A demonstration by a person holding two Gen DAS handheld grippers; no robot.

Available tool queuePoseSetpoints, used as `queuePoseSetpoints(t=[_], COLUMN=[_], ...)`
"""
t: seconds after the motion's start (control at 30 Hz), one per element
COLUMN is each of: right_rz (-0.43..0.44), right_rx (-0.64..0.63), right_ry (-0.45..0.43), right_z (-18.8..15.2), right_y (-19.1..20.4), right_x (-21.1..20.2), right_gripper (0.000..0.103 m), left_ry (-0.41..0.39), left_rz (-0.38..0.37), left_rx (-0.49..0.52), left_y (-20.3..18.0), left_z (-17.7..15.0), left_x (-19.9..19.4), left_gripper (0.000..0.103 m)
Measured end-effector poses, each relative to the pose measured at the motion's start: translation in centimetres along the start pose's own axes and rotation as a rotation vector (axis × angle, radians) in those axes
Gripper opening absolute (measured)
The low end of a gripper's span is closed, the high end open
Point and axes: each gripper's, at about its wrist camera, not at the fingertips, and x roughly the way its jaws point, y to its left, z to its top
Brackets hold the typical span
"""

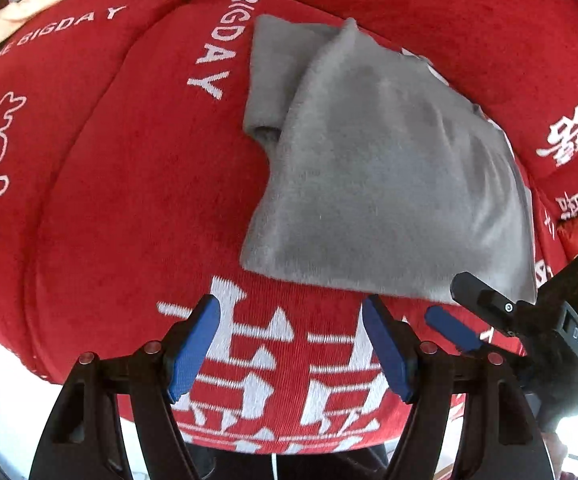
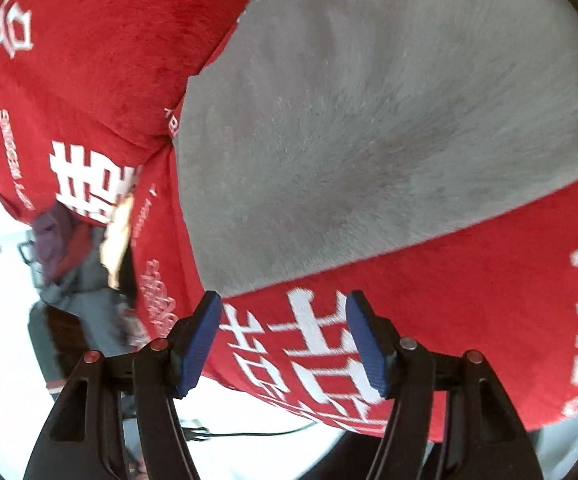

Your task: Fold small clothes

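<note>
Grey garment (image 1: pixel 389 168), partly folded, lies on a red cushion (image 1: pixel 129 200) printed with white characters. My left gripper (image 1: pixel 291 344) and right gripper (image 2: pixel 283 344) hover at its near hem, fingers (image 1: pixel 193 352) spread, holding nothing. Risk: pinching one layer only, or the cushion cover, would drag the fold crooked.

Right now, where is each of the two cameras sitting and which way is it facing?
Left wrist: on the left gripper, facing down along its open fingers at the grey garment on the red cover; the right gripper shows at right.
Right wrist: on the right gripper, angled down at the garment's near edge; only its own open fingers show.
Shared: grey garment and red cover.
</note>
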Motion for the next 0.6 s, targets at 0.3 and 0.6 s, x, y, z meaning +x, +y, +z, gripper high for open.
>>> queuePoseSetpoints(t=[0.3, 0.6], right_rz=[0.202, 0.229], right_rx=[0.172, 0.282], right_ry=[-0.003, 0.049], right_z=[2.3, 3.8], right_y=[-2.1, -2.6], right_x=[3.0, 4.2], right_gripper=[0.071, 0.014], left_ry=[-0.031, -0.02], left_rz=[-0.143, -0.341], left_rx=[-0.142, -0.288], left_y=[1.5, 2.7], left_z=[0.5, 0.0], left_x=[0.5, 1.4], left_gripper=[0.074, 0.074])
